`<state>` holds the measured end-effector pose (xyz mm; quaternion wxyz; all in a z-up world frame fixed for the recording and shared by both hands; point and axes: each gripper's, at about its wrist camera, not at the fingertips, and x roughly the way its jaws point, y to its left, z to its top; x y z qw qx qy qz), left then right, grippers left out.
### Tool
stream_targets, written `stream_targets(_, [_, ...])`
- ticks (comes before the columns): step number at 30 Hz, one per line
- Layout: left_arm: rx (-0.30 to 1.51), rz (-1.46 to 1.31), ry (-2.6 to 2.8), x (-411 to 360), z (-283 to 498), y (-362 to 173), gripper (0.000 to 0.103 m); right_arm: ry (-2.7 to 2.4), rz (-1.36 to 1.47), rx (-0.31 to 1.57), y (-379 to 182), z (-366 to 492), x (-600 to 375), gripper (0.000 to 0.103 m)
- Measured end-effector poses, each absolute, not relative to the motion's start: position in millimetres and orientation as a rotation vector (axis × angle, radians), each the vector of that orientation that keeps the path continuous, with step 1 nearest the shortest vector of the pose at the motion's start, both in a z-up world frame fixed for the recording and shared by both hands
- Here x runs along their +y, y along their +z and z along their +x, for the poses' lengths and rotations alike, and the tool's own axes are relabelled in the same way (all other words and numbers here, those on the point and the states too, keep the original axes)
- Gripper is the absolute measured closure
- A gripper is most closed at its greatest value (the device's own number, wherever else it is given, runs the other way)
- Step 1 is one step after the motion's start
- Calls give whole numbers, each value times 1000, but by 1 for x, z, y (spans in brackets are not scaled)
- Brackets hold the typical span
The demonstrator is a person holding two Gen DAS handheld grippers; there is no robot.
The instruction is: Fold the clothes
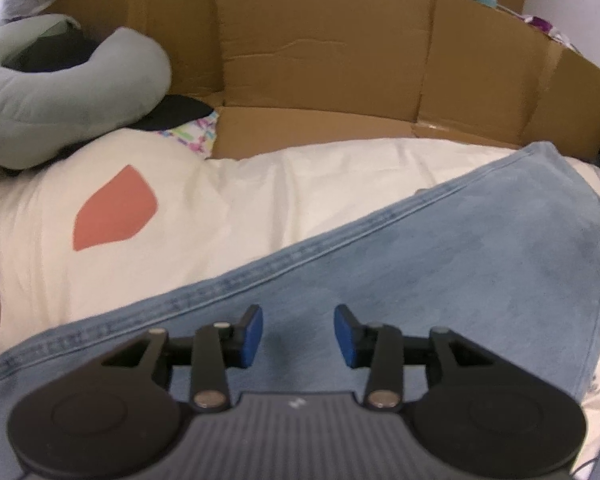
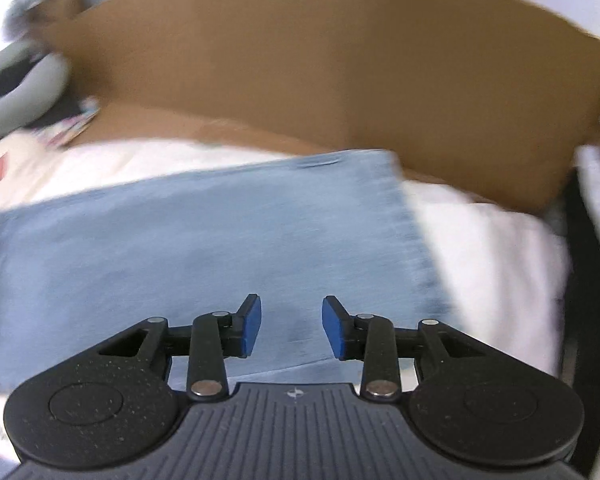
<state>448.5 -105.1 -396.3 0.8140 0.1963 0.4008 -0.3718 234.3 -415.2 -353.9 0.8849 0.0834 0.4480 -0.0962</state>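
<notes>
Cardboard walls [image 1: 324, 40], white sheet [image 1: 260, 188], jeans [image 1: 440, 264] flat

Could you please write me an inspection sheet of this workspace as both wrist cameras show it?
Surface: white cover with an orange patch, spread under the garment.
Job's things: light blue denim garment, lying flat on the cover; its stitched seam runs diagonally in the left wrist view.
Clutter: grey curved pillow at the far left, with dark fabric and a colourful printed cloth beside it.
Grippers: left claw open above the denim, holding nothing; right claw open above the denim, holding nothing.
Cables: nothing seen.
Surroundings: cardboard panels standing along the far side; the right wrist view is blurred.
</notes>
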Motion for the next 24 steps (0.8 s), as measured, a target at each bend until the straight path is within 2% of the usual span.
stream_targets(6, [874,411,-717,-89,465,-411,53,-3,101,987,-384,272,-373,60])
stream_targets(7, [865,420,-728,-88,465,-414,47,7,98,993,-390,276,-370,58])
stream_targets(8, [848,443,-743,-91,463,-415,42,12,95,995,-395,279,-369,54])
stream_targets(12, [847,449,-711,-96,455,-412,40,51,83,971,-401,281,-365,34])
stream_targets(24, [917,488,-523,-21,405,-391,35,114,-20,989,-393,263,-366,32])
